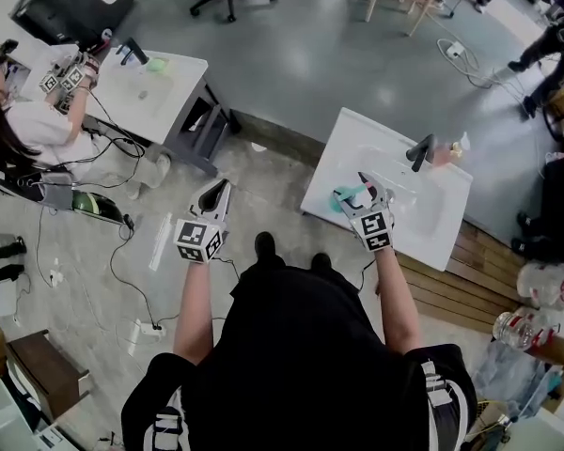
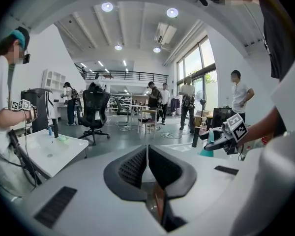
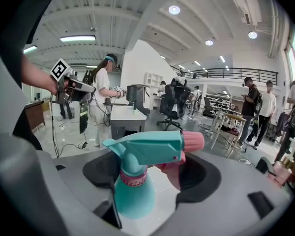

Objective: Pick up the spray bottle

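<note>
The spray bottle (image 1: 349,196) is teal with a pink collar and a pink nozzle. My right gripper (image 1: 365,191) is shut on it, over the near left part of the white sink table (image 1: 423,228). In the right gripper view the spray bottle (image 3: 135,186) stands upright between the dark pads (image 3: 201,176), its trigger head pointing right, and the right gripper (image 3: 155,178) grips its neck and body. My left gripper (image 1: 216,194) hangs over the floor left of the table, shut and empty. The left gripper (image 2: 146,154) has its pads touching in its own view.
A black faucet (image 1: 419,151) and a small bottle (image 1: 457,147) stand at the table's far side. A second sink table (image 1: 169,87) with a person (image 1: 23,120) is far left. Cables (image 1: 122,261) cross the floor. Wooden boards (image 1: 470,285) and plastic bottles (image 1: 522,327) lie right.
</note>
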`<act>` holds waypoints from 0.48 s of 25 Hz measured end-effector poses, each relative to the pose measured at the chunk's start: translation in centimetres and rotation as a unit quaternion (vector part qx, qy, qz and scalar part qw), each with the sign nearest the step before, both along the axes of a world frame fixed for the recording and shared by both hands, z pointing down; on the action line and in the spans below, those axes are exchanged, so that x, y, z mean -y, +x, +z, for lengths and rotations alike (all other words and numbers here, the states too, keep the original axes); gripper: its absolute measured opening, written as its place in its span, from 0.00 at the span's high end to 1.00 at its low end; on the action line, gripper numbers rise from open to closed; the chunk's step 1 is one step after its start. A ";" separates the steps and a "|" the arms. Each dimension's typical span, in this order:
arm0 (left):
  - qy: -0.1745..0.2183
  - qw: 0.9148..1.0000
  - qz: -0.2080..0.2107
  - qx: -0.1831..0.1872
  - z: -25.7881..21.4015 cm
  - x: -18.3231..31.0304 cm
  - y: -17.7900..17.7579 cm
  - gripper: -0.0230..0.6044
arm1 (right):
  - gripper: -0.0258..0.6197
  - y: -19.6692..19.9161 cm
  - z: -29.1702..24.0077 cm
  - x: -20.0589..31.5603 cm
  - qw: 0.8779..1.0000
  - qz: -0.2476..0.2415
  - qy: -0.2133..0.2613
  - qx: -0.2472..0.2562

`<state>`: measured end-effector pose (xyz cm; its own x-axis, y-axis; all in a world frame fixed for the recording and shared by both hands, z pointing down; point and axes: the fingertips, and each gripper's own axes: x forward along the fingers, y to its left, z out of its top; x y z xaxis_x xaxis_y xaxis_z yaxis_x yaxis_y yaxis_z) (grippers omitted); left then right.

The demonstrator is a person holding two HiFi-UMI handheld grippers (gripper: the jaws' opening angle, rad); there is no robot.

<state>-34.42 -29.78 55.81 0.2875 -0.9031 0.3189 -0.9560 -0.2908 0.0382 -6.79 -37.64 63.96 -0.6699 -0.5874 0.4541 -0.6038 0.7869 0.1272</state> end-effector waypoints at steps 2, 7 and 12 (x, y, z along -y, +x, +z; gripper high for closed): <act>0.004 1.000 -0.001 -0.003 -0.3 -0.2 0.0 0.91 | 0.42 0.5 -0.3 -0.2 1.000 0.005 0.000 -0.002; 0.006 1.000 -0.002 -0.007 -0.4 -0.7 0.6 0.91 | 0.42 1.8 -0.8 -0.4 1.000 0.013 0.003 -0.009; 0.008 1.000 -0.002 -0.011 -0.2 -1.1 2.2 0.91 | 0.42 3.5 -0.9 -0.8 1.000 0.011 0.004 -0.014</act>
